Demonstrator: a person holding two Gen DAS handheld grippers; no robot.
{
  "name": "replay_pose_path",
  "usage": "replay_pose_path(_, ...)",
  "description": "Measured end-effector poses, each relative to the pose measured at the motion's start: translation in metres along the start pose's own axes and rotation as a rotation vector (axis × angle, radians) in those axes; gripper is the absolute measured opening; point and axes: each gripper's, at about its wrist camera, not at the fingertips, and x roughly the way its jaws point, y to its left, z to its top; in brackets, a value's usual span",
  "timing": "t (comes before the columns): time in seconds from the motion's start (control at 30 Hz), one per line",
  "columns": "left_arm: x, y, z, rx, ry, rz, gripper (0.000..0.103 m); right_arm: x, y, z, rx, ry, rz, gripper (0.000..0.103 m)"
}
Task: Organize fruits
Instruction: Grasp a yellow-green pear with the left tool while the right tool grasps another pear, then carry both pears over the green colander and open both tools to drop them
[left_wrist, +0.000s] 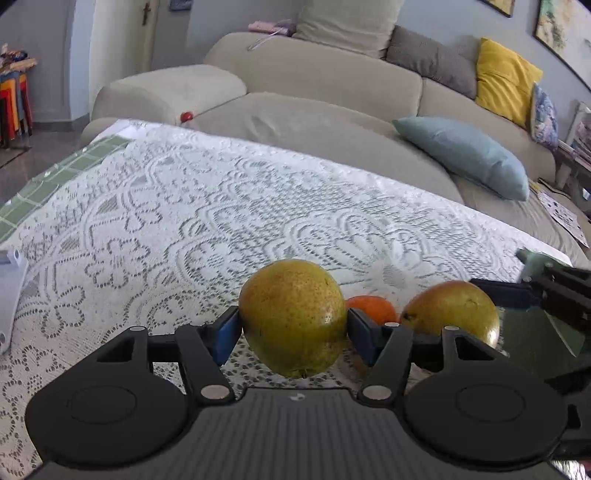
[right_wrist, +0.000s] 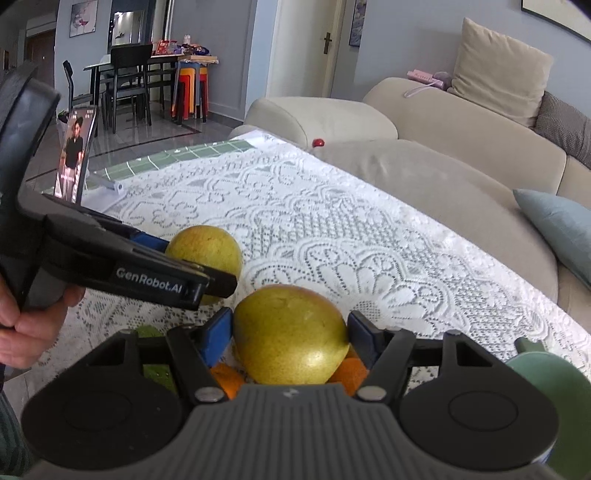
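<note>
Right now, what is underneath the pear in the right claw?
Under that pear, held in the right claw, orange fruit peeks out on both sides. The pear and the claw's body cover most of it, so whether it is one fruit or two is unclear.

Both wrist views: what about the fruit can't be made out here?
- Orange, left wrist view: mostly hidden behind the pear in the left hand-held gripper.
- Green fruit, right wrist view: covered by the right hand-held gripper; type unclear.
- Green container: cut by the edge.
</note>
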Motion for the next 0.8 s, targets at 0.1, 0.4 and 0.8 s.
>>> replay_pose_path(0.1, -0.01, -0.008, 0.0, 0.016, -0.002, -0.018, 0.071, -0.013, -0.003, 0.003, -0.002, -0.004, -0.023, 0.065)
replay_pose_path(0.4, -0.056, -0.05, 0.02, 0.072, -0.034, -0.079, 0.071, -0.068, -0.03, 0.003, 0.023, -0.029, -0.072, 0.065)
replay_pose_path(0.8, -0.061, -0.151, 0.034, 0.191, 0.033, -0.219, 0.071, -0.125, -0.108, -0.031, 0.098, 0.046, -0.133, 0.065)
